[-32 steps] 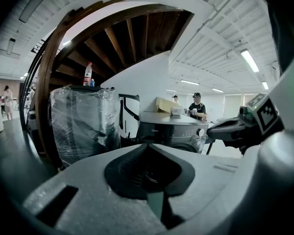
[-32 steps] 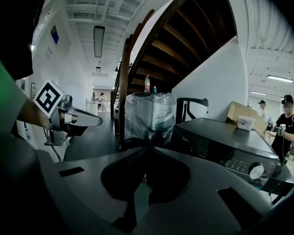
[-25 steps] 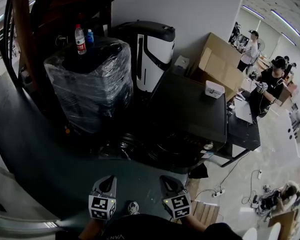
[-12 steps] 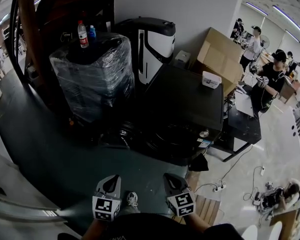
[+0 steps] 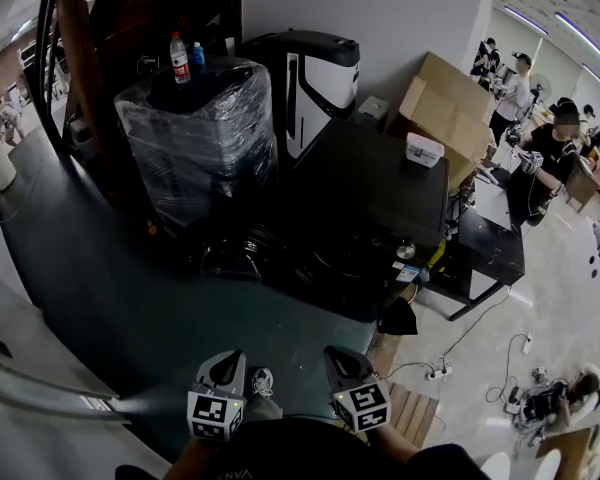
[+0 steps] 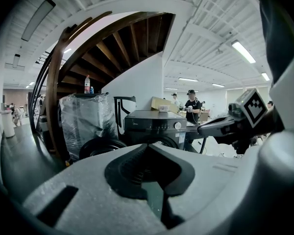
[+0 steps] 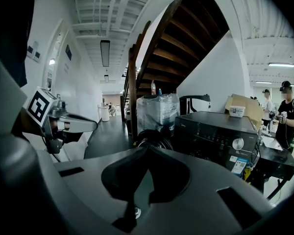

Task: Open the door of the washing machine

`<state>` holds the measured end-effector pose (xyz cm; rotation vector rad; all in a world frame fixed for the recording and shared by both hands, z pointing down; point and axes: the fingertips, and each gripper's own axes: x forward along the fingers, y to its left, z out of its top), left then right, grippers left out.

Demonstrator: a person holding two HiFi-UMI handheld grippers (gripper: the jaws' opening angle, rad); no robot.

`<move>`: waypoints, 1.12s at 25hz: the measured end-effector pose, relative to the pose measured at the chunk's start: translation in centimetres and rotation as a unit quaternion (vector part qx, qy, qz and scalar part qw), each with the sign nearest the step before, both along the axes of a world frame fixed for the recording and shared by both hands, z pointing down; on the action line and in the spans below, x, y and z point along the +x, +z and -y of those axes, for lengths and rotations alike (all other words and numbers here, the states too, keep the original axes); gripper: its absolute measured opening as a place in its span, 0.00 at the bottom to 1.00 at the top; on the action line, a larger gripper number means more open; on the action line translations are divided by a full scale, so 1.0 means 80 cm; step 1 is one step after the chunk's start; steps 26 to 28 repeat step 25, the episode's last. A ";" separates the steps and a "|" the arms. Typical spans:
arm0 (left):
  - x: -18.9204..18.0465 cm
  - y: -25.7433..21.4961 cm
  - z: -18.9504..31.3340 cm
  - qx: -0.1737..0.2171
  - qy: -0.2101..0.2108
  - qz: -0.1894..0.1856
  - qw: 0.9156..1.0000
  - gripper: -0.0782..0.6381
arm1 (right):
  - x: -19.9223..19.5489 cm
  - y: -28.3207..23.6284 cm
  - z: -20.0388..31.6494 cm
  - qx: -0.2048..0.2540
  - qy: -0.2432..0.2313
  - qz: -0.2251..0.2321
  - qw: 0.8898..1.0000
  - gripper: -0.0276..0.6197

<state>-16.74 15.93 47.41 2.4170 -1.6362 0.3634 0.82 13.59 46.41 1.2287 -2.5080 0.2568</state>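
The black front-loading washing machine [image 5: 375, 203] stands in the middle of the head view, well ahead of me. Its round door [image 5: 235, 260] looks swung out to the left of the dark drum opening [image 5: 345, 268]. Both grippers are held low near my body, far short of the machine. The left gripper [image 5: 225, 358] is shut and empty, and so is the right gripper [image 5: 340, 356]. In the left gripper view the shut jaws [image 6: 149, 147] point at the machine [image 6: 154, 126]. The right gripper view looks over its shut jaws [image 7: 147, 148] at the control panel [image 7: 218, 138].
A plastic-wrapped appliance [image 5: 200, 138] with bottles on top stands left of the machine, with a white-and-black unit [image 5: 320, 73] behind. Cardboard boxes [image 5: 450, 98] and people at a desk are at right. A power strip [image 5: 440, 376] and a wooden pallet [image 5: 410, 418] lie on the floor.
In the head view the machine and the wrapped appliance have slid up and to the right, a bit farther from both grippers. Both grippers stayed shut and side by side.
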 end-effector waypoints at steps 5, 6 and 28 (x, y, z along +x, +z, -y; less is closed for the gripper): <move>0.011 0.000 -0.016 0.000 -0.006 -0.001 1.000 0.13 | 0.008 0.003 -0.013 -0.002 -0.002 0.002 1.000 0.05; 0.014 0.002 -0.019 -0.002 -0.005 -0.002 1.000 0.13 | 0.009 0.006 -0.016 -0.005 -0.001 0.003 1.000 0.05; 0.023 -0.005 -0.038 0.001 -0.005 0.008 1.000 0.13 | 0.016 0.006 -0.032 -0.005 -0.001 0.006 1.000 0.05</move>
